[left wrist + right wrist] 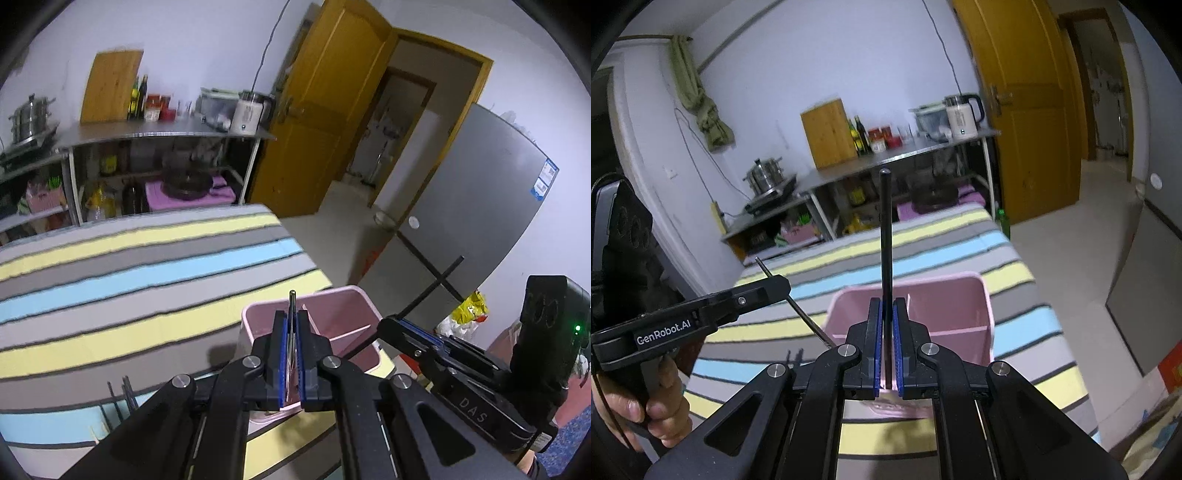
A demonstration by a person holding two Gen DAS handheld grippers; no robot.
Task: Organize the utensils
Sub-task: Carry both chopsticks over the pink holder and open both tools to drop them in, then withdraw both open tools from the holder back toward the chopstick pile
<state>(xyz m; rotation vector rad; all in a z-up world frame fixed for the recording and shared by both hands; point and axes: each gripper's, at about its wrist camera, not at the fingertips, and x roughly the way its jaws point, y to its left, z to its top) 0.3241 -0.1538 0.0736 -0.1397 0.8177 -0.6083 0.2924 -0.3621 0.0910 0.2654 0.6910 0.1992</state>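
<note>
A pink divided utensil box (pixel 334 321) (pixel 945 314) stands on the striped tablecloth near the table's right edge. My left gripper (pixel 292 317) is shut on a thin metal utensil (pixel 292 306) held edge-on over the box. It also shows in the right wrist view (pixel 781 286), with the utensil's handle (pixel 803 314) sticking out both sides. My right gripper (pixel 886 306) is shut on a black utensil handle (pixel 885 229) that stands upright above the box. The right gripper shows in the left wrist view (pixel 391 325), its black handle (pixel 432 288) slanting up.
More dark utensils (pixel 123 400) lie on the striped table (pixel 110 266) to the left of the box. A steel shelf (pixel 159 129) with a cutting board, bottles and kettle stands behind. A grey fridge (pixel 480 206) and a wooden door (pixel 325 110) are at right.
</note>
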